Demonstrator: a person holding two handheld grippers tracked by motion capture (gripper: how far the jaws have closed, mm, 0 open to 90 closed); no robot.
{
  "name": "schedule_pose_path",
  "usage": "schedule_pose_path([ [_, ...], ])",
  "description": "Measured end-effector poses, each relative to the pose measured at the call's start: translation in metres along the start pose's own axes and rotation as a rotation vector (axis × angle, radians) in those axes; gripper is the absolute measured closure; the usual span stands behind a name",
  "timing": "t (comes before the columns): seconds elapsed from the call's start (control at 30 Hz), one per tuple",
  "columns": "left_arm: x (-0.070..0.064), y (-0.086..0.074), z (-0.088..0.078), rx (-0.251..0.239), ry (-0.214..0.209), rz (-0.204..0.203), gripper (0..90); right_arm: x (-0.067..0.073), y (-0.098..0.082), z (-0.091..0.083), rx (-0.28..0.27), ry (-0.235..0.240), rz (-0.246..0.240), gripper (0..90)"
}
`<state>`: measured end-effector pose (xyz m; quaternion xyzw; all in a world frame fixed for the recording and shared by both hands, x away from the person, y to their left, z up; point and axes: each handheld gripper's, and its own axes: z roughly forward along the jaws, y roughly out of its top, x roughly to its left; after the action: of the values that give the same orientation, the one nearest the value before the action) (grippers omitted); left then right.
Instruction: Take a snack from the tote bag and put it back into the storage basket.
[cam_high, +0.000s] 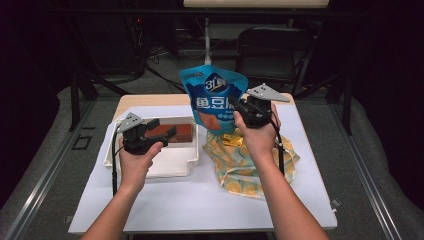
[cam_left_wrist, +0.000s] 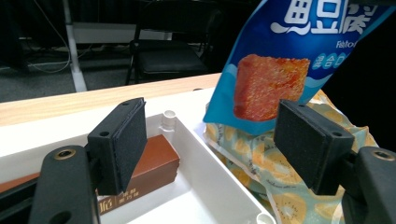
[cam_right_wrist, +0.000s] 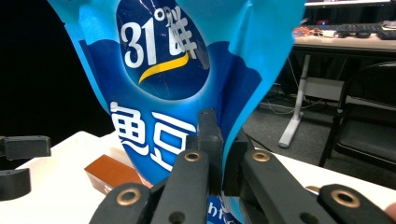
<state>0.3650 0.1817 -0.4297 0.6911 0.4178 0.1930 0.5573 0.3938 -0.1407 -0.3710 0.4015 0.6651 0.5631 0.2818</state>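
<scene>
Now right tongs clamp (tightly) blue pouch.

High overhead, tongs cameras close, sharing blue pouch

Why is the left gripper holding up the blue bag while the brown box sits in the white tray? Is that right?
Not quite. The right gripper holds up the blue bag, its jaws shut on the bag's edge, as the right gripper view shows. The left gripper is open, with nothing between its jaws. The brown box does sit in the white tray.
</scene>
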Motion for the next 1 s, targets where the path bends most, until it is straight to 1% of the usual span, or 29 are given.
schedule_pose_path([
  [0.17,-0.004,0.008,0.001,-0.008,-0.007,0.012,26.5,0.007,0.002,0.003,-0.010,0.019,0.009,90.0],
  [0.5,-0.012,0.018,0.005,-0.020,-0.018,0.032,27.1,0.022,0.002,0.005,-0.003,0.053,-0.003,90.0],
  [0.7,-0.017,0.025,0.007,-0.037,-0.019,0.029,27.5,0.032,0.002,0.006,-0.003,0.076,0.002,90.0],
  [0.87,-0.021,0.030,0.008,-0.061,-0.021,0.031,28.8,0.040,0.002,0.007,-0.003,0.092,0.000,90.0],
  [1.0,-0.022,0.034,0.007,-0.081,-0.011,0.027,29.8,0.045,0.001,0.007,0.000,0.102,0.002,90.0],
])
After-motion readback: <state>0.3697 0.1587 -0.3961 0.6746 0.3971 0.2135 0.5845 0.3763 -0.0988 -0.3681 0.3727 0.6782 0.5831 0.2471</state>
